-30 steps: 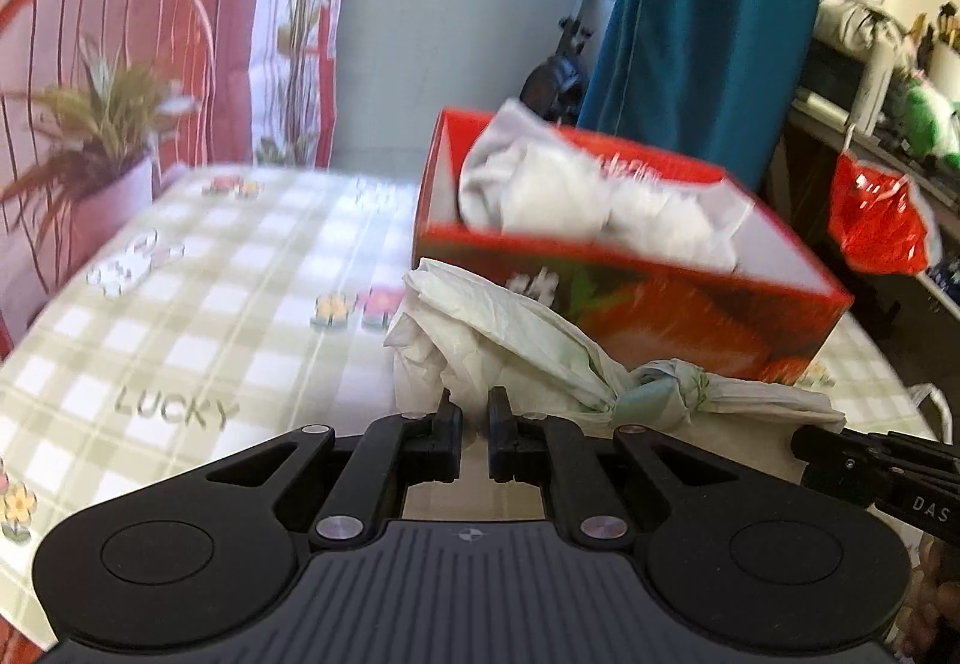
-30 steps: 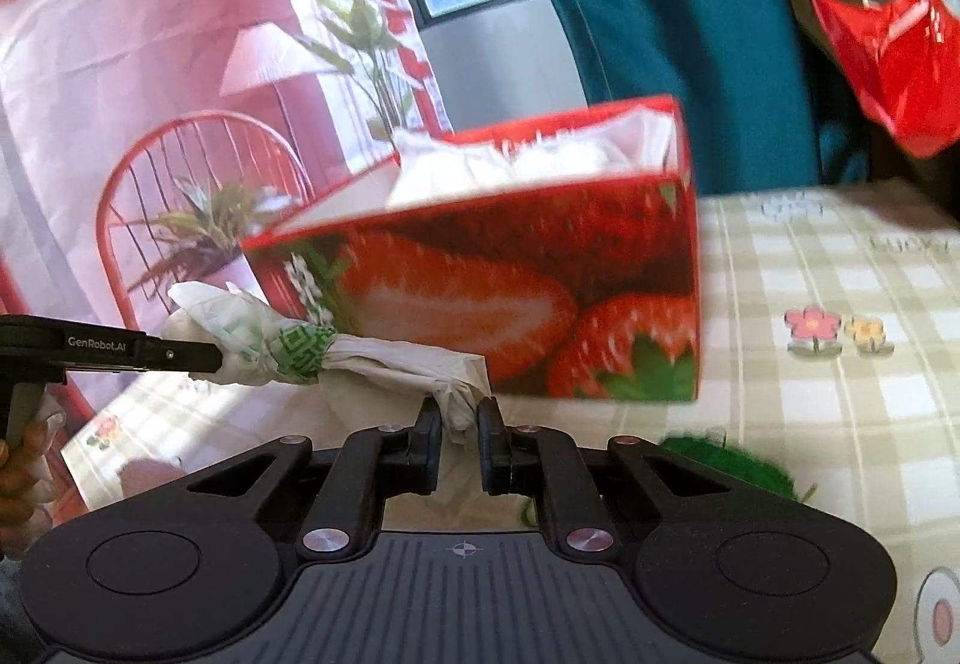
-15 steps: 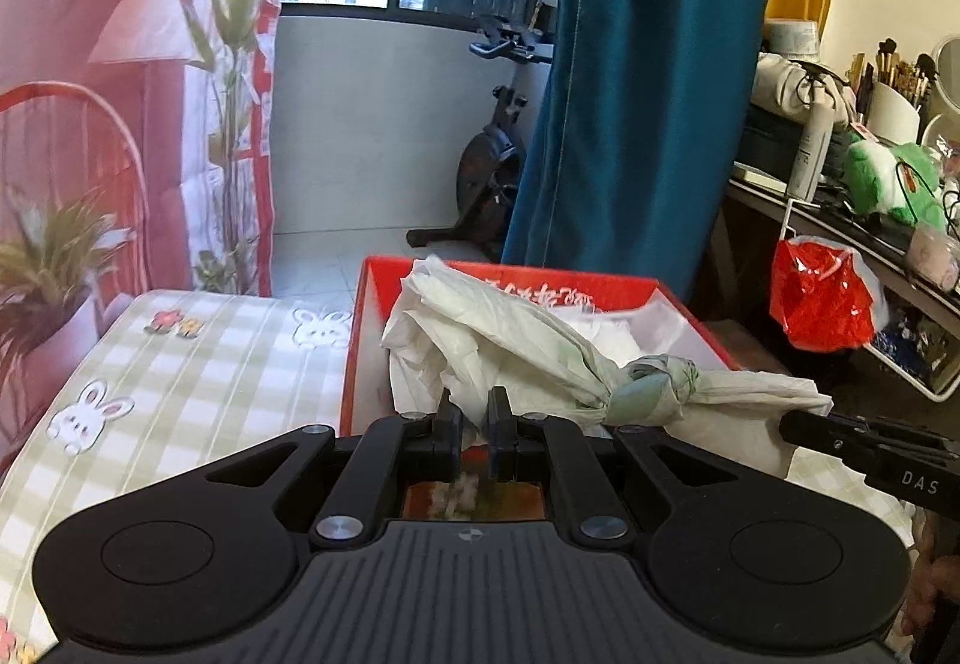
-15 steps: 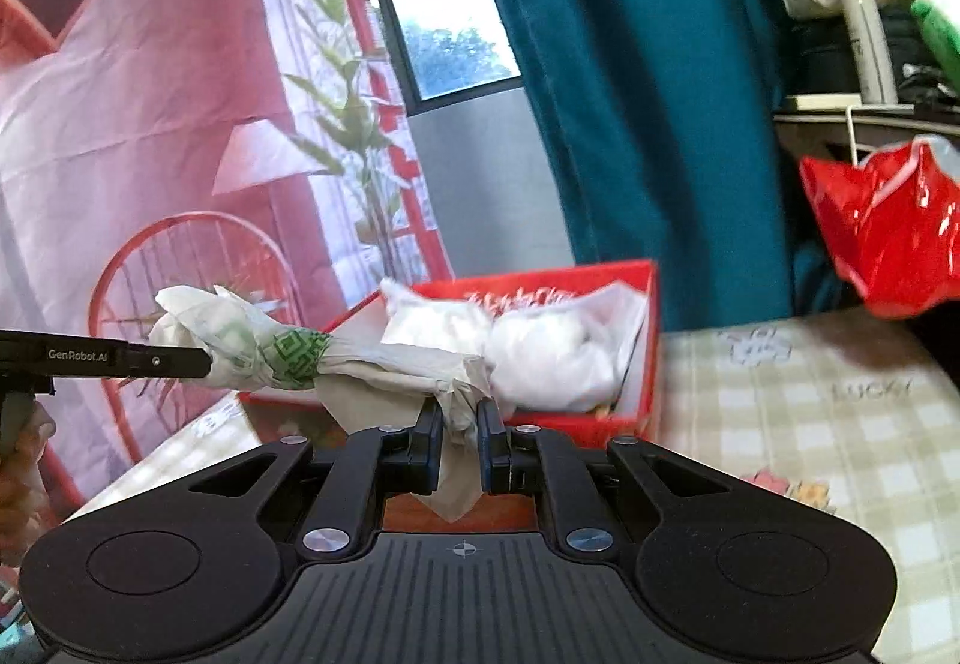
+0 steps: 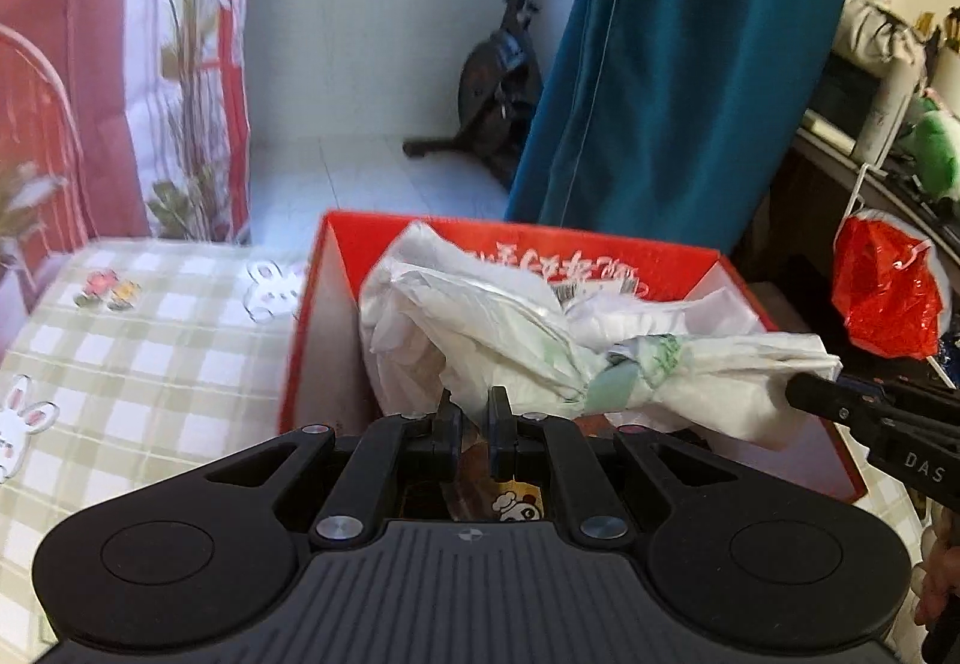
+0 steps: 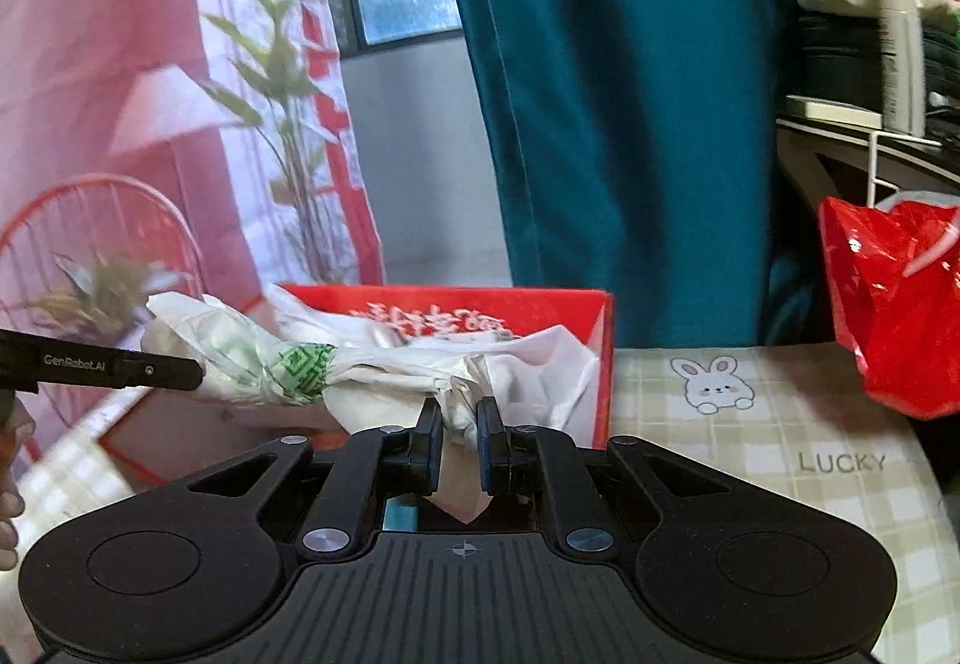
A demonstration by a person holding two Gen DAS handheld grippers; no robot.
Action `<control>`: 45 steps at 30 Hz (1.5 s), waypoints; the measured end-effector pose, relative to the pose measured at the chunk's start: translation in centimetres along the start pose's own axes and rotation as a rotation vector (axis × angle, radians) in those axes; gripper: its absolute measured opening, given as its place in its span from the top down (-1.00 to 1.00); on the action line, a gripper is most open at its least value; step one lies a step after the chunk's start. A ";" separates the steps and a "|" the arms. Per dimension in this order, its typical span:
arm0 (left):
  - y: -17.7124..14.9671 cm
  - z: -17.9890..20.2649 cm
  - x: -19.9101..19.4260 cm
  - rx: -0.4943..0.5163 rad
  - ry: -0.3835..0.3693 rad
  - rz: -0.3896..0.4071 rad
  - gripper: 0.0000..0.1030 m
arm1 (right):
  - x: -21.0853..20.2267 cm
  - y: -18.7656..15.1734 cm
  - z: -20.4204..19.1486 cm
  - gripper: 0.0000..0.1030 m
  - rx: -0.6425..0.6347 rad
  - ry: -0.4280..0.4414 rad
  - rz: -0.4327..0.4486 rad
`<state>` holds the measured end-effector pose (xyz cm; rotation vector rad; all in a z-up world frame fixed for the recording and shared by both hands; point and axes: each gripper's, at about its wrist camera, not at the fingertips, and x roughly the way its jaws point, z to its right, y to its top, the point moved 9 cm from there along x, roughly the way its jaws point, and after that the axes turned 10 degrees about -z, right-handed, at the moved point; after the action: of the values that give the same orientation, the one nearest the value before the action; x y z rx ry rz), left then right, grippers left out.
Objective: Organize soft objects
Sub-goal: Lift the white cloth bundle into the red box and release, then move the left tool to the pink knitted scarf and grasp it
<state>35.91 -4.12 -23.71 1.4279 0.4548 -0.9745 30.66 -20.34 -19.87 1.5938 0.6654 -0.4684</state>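
Observation:
A knotted white plastic bag (image 5: 510,334) with green print hangs stretched between my two grippers, over the open top of a red strawberry box (image 5: 327,316). My left gripper (image 5: 474,412) is shut on one end of the bag. My right gripper (image 6: 461,421) is shut on the other end, and its tip (image 5: 804,394) enters the left wrist view from the right. In the right wrist view the bag (image 6: 252,358) runs left to the left gripper's tip (image 6: 192,367), above the box (image 6: 603,340). Several crumpled white bags (image 5: 630,313) lie inside the box.
The box stands on a table with a green checked cloth (image 5: 150,352) printed with bunnies. A red plastic bag (image 6: 894,304) hangs at the right by a cluttered shelf (image 6: 852,124). A teal curtain (image 5: 660,64) and an exercise bike (image 5: 498,82) are behind.
Both grippers carried the bag up from in front of the box and forward. It now hangs over the box's open top, and the box's inside has come into view.

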 end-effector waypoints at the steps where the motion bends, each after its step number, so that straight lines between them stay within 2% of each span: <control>1: 0.0 0.0 0.4 -0.002 0.001 -0.013 0.83 | 0.7 0.2 0.1 0.79 -0.002 -0.009 -0.016; 11: 0.5 -0.5 3.6 0.029 0.023 -0.118 0.83 | 5.5 0.5 -0.1 0.79 -0.041 -0.044 -0.141; 19: 0.8 -1.2 4.3 -0.007 0.041 -0.140 0.83 | 7.4 0.3 -0.3 0.79 -0.064 -0.059 -0.209; 31: 0.6 -1.1 4.4 0.007 0.028 -0.162 0.80 | 8.4 0.1 -0.2 0.79 -0.078 -0.071 -0.254; 34: 0.6 -1.1 4.3 -0.002 0.008 -0.170 0.54 | 8.2 0.2 -0.3 0.72 -0.095 -0.084 -0.255; 36: 0.6 -1.0 4.0 -0.003 -0.005 -0.162 0.27 | 8.0 0.2 -0.4 0.57 -0.116 -0.100 -0.255; 41: 0.5 -0.2 3.0 0.024 -0.011 -0.144 -0.03 | 7.1 0.4 -0.6 0.51 -0.130 -0.102 -0.246; 43: 0.3 0.2 2.6 0.034 -0.014 -0.137 -0.08 | 6.6 0.4 -0.7 0.48 -0.133 -0.102 -0.243; 45: 0.2 0.5 2.1 0.047 -0.009 -0.132 -0.13 | 6.1 0.3 -0.7 0.36 -0.132 -0.099 -0.240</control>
<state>37.06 -5.19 -25.13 1.4491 0.5276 -1.1040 35.42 -18.79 -23.49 1.3638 0.7993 -0.6617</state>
